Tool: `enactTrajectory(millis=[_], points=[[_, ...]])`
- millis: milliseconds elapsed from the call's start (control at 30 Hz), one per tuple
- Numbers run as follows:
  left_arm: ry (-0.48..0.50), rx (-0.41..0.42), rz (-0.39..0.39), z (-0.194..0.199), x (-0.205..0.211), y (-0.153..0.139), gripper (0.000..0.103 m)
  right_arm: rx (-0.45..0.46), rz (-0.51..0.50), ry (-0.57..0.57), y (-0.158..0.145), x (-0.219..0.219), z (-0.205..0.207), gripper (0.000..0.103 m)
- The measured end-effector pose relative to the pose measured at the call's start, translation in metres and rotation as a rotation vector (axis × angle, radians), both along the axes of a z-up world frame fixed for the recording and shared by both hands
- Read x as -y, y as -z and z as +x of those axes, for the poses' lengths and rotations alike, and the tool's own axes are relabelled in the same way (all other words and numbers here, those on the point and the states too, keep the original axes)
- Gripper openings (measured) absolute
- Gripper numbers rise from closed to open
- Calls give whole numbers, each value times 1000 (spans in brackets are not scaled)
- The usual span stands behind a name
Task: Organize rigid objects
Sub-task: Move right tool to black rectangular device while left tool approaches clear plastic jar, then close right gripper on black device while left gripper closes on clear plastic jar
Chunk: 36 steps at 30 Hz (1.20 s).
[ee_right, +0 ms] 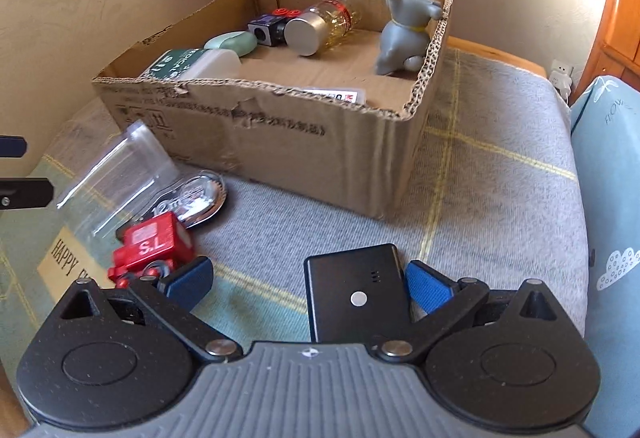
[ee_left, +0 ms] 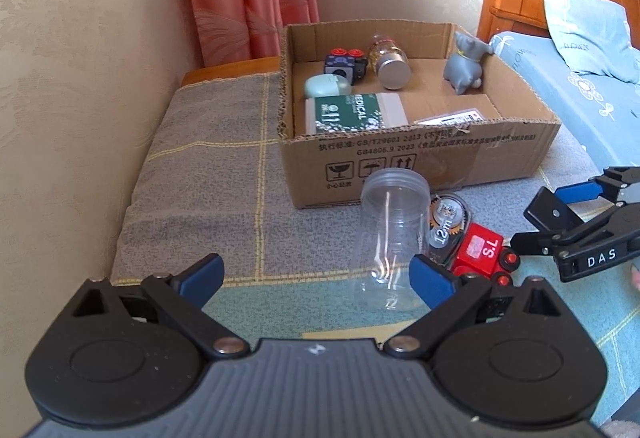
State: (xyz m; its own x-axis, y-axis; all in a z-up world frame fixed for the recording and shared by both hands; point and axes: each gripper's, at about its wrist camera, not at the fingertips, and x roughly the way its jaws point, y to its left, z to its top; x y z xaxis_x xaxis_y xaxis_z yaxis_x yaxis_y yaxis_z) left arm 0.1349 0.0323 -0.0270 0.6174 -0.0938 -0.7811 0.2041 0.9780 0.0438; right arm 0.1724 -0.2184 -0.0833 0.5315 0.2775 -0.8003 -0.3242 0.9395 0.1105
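In your right wrist view, the left gripper point(ee_right: 16, 173) is cut off by the left edge, so you cannot tell how its jaws stand. The black device point(ee_right: 356, 298) has its near end hidden under the gripper body. The card point(ee_right: 340, 95) in the cardboard box point(ee_right: 280, 141) hides behind the front wall. The red toy train point(ee_right: 154, 250) is blurred.

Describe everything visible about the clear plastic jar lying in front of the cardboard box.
The clear plastic jar is a transparent, lidless cylinder with a threaded neck, apparently empty. It lies on its side on the blanket, mouth toward the cardboard box. The tape dispenser and red toy train lie close against its side. The left gripper is open before its base, not touching.
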Motion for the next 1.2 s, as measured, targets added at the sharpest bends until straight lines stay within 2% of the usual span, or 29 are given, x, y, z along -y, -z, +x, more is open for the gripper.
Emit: enactTrajectory(millis=[233,300,400,767,1033,1200], points=[[67,-62,15,5,13,22,99,19,-72,65,3,-4,-12,103],[64,-78,18,6,12,28,99,27,-125,70,6,-10,-13,103],[56,-90,0,7,8,32,99,29,-119,91,6,-10,-13,103],[-33,-88,50,8,-22,32,99,43,-118,115,6,-9,-20,103],[-119,-75,77,28,-41,32,99,49,-118,119,5,-9,-22,103],[-135,-68,94,40,-41,36,99,59,-115,116,5,-7,-24,103]])
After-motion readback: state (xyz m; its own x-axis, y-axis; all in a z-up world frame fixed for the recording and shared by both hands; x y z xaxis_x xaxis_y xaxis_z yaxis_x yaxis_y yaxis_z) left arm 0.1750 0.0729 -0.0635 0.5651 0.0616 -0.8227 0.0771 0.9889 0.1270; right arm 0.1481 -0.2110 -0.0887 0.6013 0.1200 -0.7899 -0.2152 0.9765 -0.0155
